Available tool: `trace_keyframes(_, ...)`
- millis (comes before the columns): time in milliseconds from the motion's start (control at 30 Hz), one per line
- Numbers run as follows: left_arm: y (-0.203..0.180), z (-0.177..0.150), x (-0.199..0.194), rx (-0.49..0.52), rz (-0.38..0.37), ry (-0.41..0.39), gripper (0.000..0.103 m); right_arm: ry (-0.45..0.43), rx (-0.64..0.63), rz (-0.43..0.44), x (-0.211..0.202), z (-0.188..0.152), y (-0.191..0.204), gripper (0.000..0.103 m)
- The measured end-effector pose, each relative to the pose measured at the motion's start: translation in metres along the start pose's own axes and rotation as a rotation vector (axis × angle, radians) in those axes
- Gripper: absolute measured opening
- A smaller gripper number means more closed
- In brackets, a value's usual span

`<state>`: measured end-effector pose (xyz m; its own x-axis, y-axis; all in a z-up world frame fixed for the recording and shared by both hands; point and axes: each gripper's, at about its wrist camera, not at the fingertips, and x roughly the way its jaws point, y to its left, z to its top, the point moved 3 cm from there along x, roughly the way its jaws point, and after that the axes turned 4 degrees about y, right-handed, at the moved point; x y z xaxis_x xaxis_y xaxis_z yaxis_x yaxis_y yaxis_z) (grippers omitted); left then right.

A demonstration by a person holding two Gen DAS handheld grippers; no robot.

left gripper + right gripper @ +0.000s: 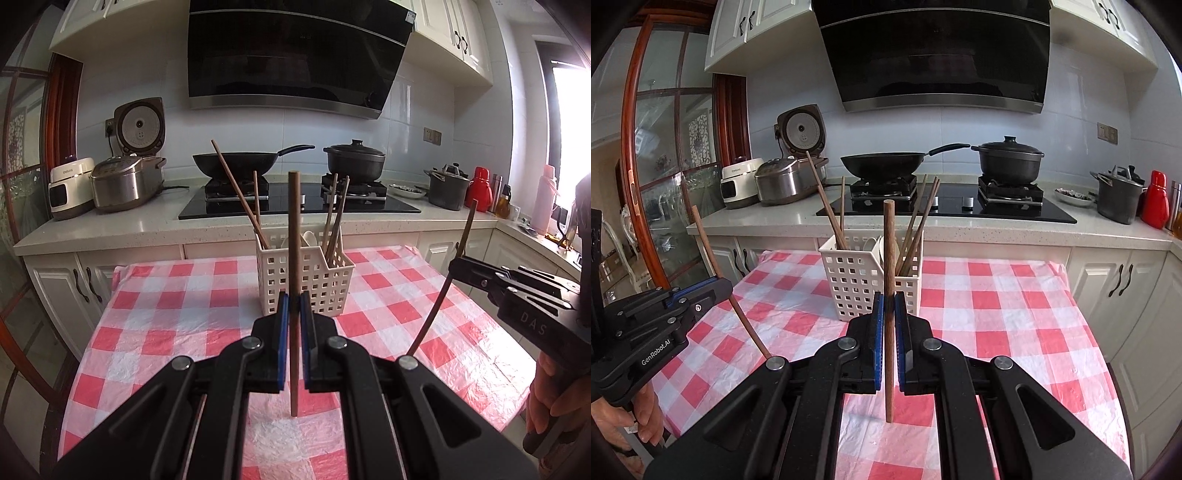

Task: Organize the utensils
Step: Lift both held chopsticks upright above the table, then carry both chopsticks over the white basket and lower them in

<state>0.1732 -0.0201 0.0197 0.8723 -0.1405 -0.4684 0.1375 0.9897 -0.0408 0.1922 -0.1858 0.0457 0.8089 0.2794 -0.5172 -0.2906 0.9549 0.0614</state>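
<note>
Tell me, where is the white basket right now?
The white basket stands on the checked tablecloth near its far edge, just before the stove counter, in the middle of both views.

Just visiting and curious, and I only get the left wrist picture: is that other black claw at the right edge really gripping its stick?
Observer: Yes, the right gripper is shut on a chopstick, upright between its jaws.
Operator: Where does its bottom end go?
Observer: It hangs free, seemingly just above the checked tablecloth.
Operator: Who holds my claw?
Observer: A person's hand grips the left gripper's handle from below.
</note>
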Motion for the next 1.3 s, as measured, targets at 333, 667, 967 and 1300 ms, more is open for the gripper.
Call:
trace_keyframes(333, -0.002, 0.012, -0.003, 0.016, -0.001, -0.019, 0.006, -0.009, -0.017, 0.009, 0.004, 0.008, 0.005, 0.006)
trace_keyframes(667, -0.001, 0.030, 0.003, 0.034, -0.008, -0.021, 0.006, -0.017, -0.041, 0.012, 0.015, 0.025, 0.008, 0.006)
trace_keyframes(967, -0.005, 0.058, 0.010, 0.055, -0.016, -0.028, 0.006, -0.038, -0.068, 0.000, 0.021, 0.044, 0.012, 0.006)
trace_keyframes(1300, 0.010, 0.111, 0.025, 0.023, -0.016, -0.056, 0.006, -0.053, -0.037, 0.007, 0.041, 0.079, 0.000, 0.006)
